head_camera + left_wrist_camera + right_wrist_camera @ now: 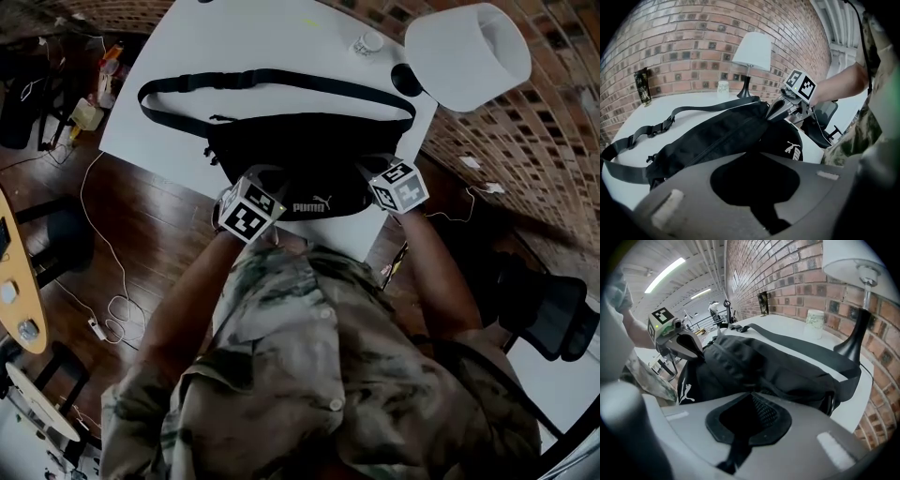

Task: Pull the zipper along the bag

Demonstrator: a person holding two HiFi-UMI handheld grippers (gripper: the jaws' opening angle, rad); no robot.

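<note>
– Black bag [309, 150] lies on the white table [234, 37] by its near edge in the head view, strap [272, 80] looping to the far side. Left gripper [270, 176] and right gripper [371, 167] both meet its near side.
– Left gripper view?
– Jaws clenched on the bag's dark fabric.
– Right gripper view?
– Jaws clamped on a mesh-lined fold of the bag; lamp [857, 329] stands far right.

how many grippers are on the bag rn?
2. The left gripper pinches the bag at its near left end, the right gripper at its near right end. None hidden.
</note>
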